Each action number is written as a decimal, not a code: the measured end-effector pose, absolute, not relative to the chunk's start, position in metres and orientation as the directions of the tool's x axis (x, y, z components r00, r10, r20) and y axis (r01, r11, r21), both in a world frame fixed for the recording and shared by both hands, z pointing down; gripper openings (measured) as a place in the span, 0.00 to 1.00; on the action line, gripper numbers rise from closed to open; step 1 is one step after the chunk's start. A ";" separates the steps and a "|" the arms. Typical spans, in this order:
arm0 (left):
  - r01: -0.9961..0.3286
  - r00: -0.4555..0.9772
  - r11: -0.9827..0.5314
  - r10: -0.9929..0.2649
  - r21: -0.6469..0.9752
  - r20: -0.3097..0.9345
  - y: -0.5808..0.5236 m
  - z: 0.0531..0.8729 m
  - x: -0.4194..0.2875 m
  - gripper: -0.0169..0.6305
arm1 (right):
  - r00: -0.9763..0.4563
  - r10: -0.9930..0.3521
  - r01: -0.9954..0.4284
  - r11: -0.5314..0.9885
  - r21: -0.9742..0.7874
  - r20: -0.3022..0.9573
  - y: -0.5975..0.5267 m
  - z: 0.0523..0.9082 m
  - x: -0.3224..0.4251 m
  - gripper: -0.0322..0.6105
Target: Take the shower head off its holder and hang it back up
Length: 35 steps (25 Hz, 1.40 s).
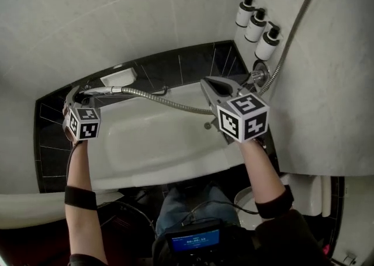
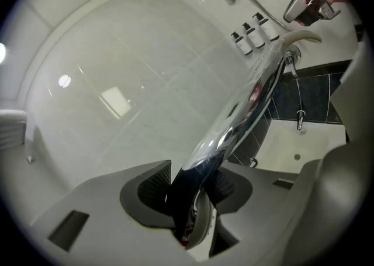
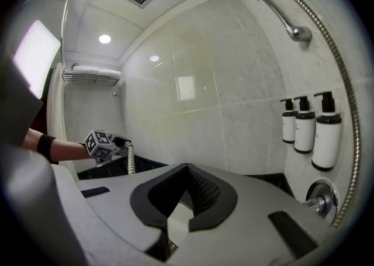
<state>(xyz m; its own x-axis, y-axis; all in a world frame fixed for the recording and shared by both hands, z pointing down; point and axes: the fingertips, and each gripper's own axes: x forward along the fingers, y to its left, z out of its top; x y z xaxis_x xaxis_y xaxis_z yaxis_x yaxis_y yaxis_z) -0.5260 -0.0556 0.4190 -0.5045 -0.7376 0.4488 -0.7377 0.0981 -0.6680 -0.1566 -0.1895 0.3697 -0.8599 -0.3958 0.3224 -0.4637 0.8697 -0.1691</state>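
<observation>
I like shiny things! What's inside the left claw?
The left claw grips the shiny shower head by its handle. Its lower end sinks down between the pads, so that part is hidden.

Dim head view, ceiling lamp (image 3: 104, 38) glare on glossy tiles (image 2: 115, 100), fisheye vignette in gripper views

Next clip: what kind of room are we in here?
A bathroom, possibly a hotel's. There is a white bathtub under tiled walls, three pump bottles mounted on the wall, and a shower head on a metal hose, gripped by the left gripper.
</observation>
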 end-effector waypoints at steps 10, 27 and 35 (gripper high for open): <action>-0.874 -0.431 0.136 -0.660 -0.466 0.615 -0.019 0.656 -0.491 0.25 | -0.826 -0.423 -0.522 0.824 -0.222 0.372 -0.185 0.501 -0.151 0.08; -0.994 -0.094 0.015 -0.630 -0.109 0.771 -0.081 1.015 -0.315 0.19 | -0.819 -0.494 -0.546 0.827 -0.135 0.291 -0.207 0.650 -0.149 0.08; -0.996 0.052 -0.094 -0.634 -0.010 0.771 -0.148 1.099 -0.220 0.15 | -0.789 -0.492 -0.588 0.778 -0.221 0.369 -0.216 0.735 -0.131 0.08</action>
